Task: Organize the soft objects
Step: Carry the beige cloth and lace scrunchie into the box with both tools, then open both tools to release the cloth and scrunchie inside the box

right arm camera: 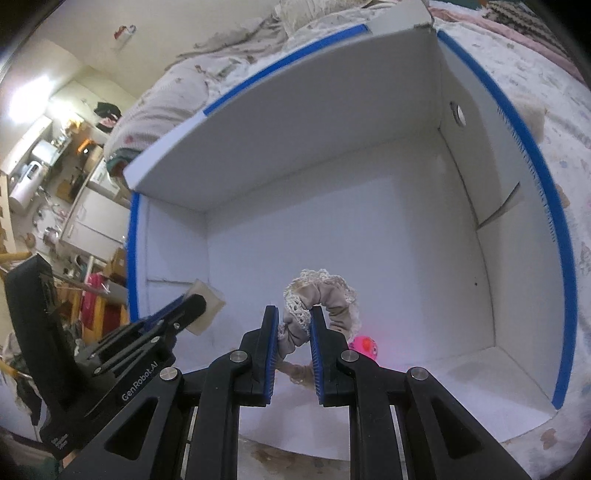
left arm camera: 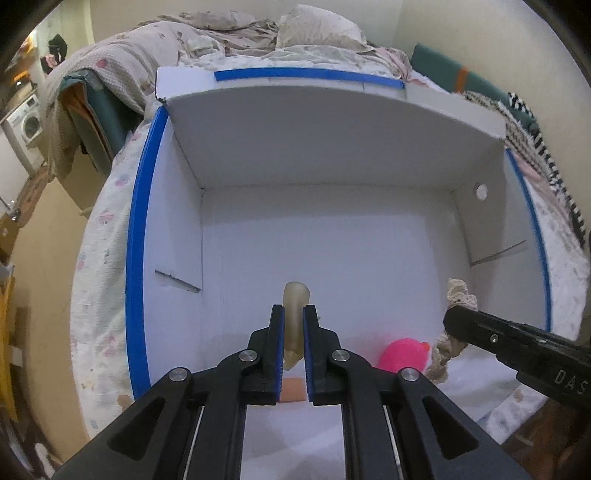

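Observation:
My left gripper [left arm camera: 293,314] is shut on a pale beige sponge block [left arm camera: 294,325] and holds it over the floor of a white box with blue-taped edges [left arm camera: 135,236]. In the right wrist view the same sponge [right arm camera: 207,306] shows at the left gripper's tip [right arm camera: 192,308]. My right gripper [right arm camera: 293,317] is shut on a beige lace-trimmed scrunchie [right arm camera: 321,299], also over the box floor [right arm camera: 369,258]. The scrunchie shows in the left wrist view [left arm camera: 458,299] at the right gripper's tip [left arm camera: 452,319]. A pink ball [left arm camera: 400,354] lies on the box floor near the front, also in the right wrist view [right arm camera: 364,347].
A small orange piece [left arm camera: 293,391] lies on the box floor under my left gripper. The box sits on a bed with a floral sheet [left arm camera: 107,229] and crumpled bedding [left arm camera: 221,33] behind. The box's back wall [left arm camera: 332,140] and side flaps stand upright.

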Action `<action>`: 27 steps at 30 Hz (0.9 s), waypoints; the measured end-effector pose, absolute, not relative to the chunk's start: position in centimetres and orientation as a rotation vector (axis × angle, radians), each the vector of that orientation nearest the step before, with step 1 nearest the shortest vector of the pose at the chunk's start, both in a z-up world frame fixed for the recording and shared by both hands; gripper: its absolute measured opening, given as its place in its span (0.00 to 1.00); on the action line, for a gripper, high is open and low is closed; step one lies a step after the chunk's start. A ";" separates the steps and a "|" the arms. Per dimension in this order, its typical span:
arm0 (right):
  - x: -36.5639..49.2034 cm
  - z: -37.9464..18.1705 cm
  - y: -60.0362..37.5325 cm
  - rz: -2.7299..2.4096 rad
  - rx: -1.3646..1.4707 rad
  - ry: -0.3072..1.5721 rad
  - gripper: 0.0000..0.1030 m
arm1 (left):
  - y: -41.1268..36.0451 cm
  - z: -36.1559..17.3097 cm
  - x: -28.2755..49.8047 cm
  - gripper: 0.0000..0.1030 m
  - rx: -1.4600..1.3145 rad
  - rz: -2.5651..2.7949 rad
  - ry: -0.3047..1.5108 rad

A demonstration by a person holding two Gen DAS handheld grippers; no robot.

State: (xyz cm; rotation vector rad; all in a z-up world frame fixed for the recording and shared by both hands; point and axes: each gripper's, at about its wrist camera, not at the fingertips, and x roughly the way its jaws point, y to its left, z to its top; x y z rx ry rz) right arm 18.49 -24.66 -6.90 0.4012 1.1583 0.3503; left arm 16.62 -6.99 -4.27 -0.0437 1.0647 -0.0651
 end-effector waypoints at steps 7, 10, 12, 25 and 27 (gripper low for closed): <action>18.9 -8.1 -25.1 0.316 0.392 1.193 0.18 | -7.3 -4.8 16.6 0.09 -0.025 -0.067 1.078; 18.9 -8.4 -25.4 0.290 0.396 1.207 0.18 | -7.3 -4.9 16.6 0.11 -0.020 -0.062 1.087; 18.8 -8.4 -25.5 0.289 0.399 1.210 0.18 | -7.3 -5.1 16.6 0.14 -0.016 -0.060 1.093; 19.0 -7.3 -25.7 0.280 0.441 1.129 0.80 | -7.8 -5.3 16.3 0.61 -0.034 -0.074 1.096; 19.0 -6.6 -26.1 0.268 0.456 1.087 0.90 | -7.9 -5.2 16.3 0.61 -0.020 -0.066 1.091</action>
